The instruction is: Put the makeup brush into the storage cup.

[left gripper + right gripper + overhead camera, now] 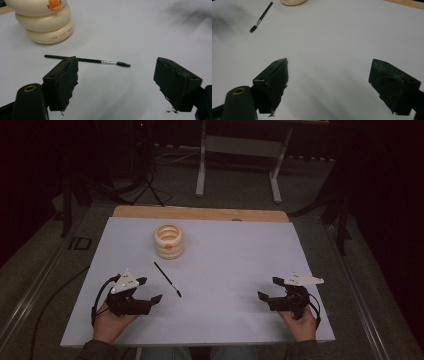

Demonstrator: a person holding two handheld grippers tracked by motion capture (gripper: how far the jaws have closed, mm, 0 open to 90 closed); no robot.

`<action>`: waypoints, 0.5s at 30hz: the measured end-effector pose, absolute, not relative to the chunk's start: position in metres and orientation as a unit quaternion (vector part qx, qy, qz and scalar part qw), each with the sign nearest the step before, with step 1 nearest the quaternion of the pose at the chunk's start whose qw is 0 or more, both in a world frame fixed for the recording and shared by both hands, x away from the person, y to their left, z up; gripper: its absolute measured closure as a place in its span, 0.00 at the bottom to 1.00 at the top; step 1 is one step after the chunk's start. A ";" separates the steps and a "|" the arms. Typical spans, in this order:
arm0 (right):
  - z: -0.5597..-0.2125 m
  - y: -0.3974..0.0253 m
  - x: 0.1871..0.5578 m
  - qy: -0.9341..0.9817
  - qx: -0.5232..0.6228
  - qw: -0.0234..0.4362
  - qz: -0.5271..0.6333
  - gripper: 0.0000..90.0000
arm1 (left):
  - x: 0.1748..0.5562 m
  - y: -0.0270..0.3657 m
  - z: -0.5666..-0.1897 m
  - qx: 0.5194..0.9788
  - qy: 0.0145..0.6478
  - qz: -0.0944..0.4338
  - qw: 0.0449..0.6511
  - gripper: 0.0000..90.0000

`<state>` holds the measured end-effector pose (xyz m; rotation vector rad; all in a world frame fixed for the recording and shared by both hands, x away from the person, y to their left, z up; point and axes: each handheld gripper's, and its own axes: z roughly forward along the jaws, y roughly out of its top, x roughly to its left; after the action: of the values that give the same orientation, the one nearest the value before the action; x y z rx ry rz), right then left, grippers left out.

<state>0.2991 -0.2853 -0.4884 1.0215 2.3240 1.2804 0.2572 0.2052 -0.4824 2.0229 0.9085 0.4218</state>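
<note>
A thin black brush (167,279) with a small bristled tip lies flat on the white table (225,270), left of centre. Behind it stands a cream ringed holder (169,241) with an orange mark on its front. My left gripper (149,289) rests at the front left, open and empty, its jaws just short of the brush (87,60); the holder (42,22) rises beyond at the upper left of the left gripper view. My right gripper (269,288) sits at the front right, open and empty, over bare table. From the right gripper view the brush (261,17) lies far off.
A wooden strip (200,213) runs along the table's far edge. Beyond it stand a white metal frame (237,160) and dark stands on a grey floor. A hand (112,322) holds each gripper near the front edge.
</note>
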 end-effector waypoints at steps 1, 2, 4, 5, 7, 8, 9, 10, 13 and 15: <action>-0.489 -0.285 0.299 0.808 0.356 0.147 0.445 0.18 | 0.257 0.205 -0.483 0.811 0.363 0.169 0.426 0.22; -0.489 -0.285 0.300 0.808 0.356 0.146 0.445 0.18 | 0.257 0.205 -0.483 0.811 0.363 0.168 0.426 0.22; -0.489 -0.285 0.300 0.808 0.357 0.146 0.446 0.18 | 0.257 0.205 -0.483 0.811 0.363 0.168 0.426 0.22; -0.489 -0.284 0.301 0.807 0.358 0.144 0.446 0.18 | 0.257 0.205 -0.483 0.812 0.364 0.168 0.425 0.22; -0.489 -0.283 0.301 0.808 0.360 0.142 0.445 0.18 | 0.257 0.206 -0.483 0.811 0.365 0.169 0.426 0.22; -0.488 -0.283 0.301 0.809 0.360 0.143 0.443 0.18 | 0.256 0.206 -0.483 0.810 0.365 0.170 0.426 0.22; -0.488 -0.282 0.301 0.810 0.360 0.144 0.440 0.18 | 0.256 0.205 -0.482 0.810 0.365 0.170 0.426 0.22; -0.488 -0.281 0.301 0.810 0.359 0.146 0.440 0.18 | 0.256 0.205 -0.482 0.810 0.365 0.170 0.426 0.22; -0.487 -0.280 0.302 0.811 0.357 0.148 0.440 0.18 | 0.255 0.206 -0.483 0.810 0.365 0.170 0.426 0.23; -0.487 -0.277 0.302 0.811 0.358 0.144 0.440 0.18 | 0.254 0.206 -0.483 0.810 0.366 0.171 0.425 0.23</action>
<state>0.3022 -0.2772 -0.4873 1.0311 2.3384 1.2694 0.2538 0.2059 -0.4825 2.0254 0.9147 0.4274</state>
